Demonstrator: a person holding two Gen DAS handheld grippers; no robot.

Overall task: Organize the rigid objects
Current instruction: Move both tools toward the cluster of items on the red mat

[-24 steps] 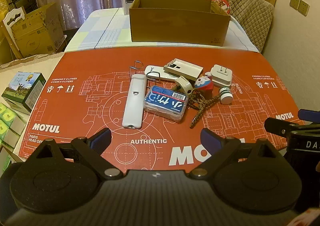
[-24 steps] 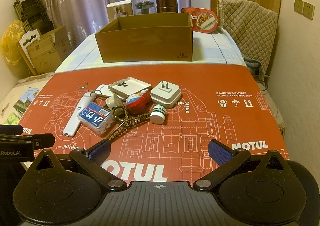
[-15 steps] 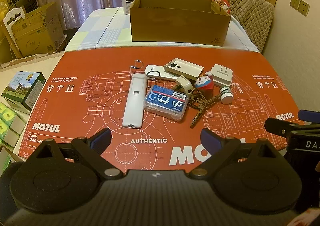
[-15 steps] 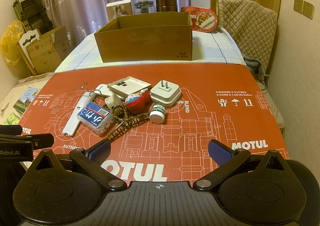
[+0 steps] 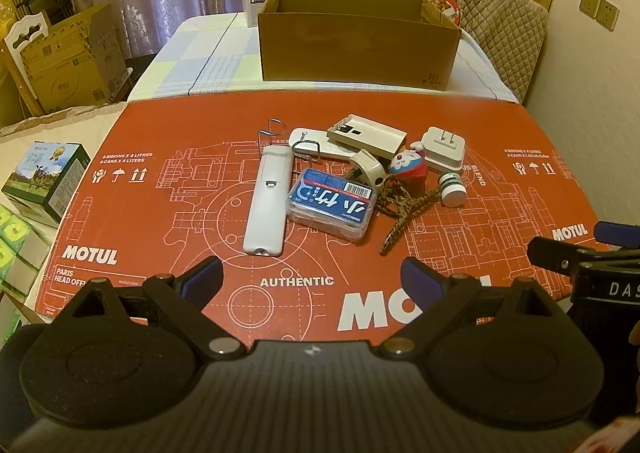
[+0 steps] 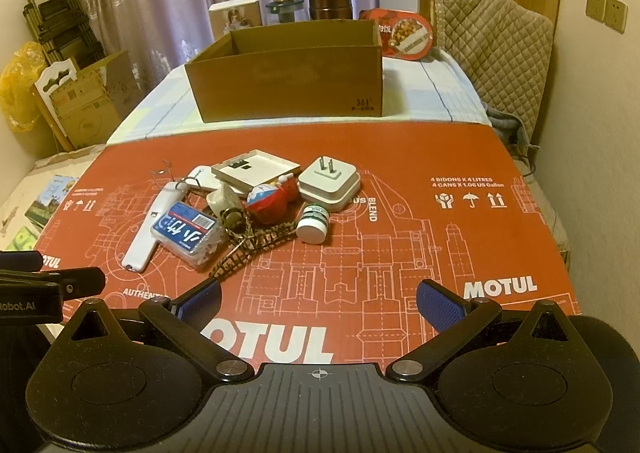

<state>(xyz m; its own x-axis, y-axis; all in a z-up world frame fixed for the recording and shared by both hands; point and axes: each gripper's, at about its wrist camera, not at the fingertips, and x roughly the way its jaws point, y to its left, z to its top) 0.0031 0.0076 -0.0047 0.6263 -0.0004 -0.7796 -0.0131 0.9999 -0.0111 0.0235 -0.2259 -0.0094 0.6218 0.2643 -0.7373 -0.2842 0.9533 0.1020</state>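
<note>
A small heap of objects lies mid-mat: a long white remote (image 5: 267, 200) (image 6: 150, 229), a blue clear-lidded box (image 5: 331, 204) (image 6: 188, 233), a white plug adapter (image 5: 444, 147) (image 6: 330, 183), a flat cream tray (image 5: 366, 134) (image 6: 256, 169), a round red-and-blue toy (image 5: 409, 167) (image 6: 267, 205), a small white jar (image 5: 453, 189) (image 6: 313, 224) and a braided cord (image 5: 404, 213) (image 6: 248, 249). My left gripper (image 5: 312, 280) and right gripper (image 6: 318, 300) hover open over the mat's near edge, short of the heap, nothing between their fingers.
An open brown cardboard box (image 5: 356, 41) (image 6: 286, 73) stands behind the red mat (image 5: 160, 213) (image 6: 440, 221) on a checked cloth. Cartons and small boxes (image 5: 44, 177) sit left of the table. A quilted chair (image 6: 496, 53) and wall are on the right.
</note>
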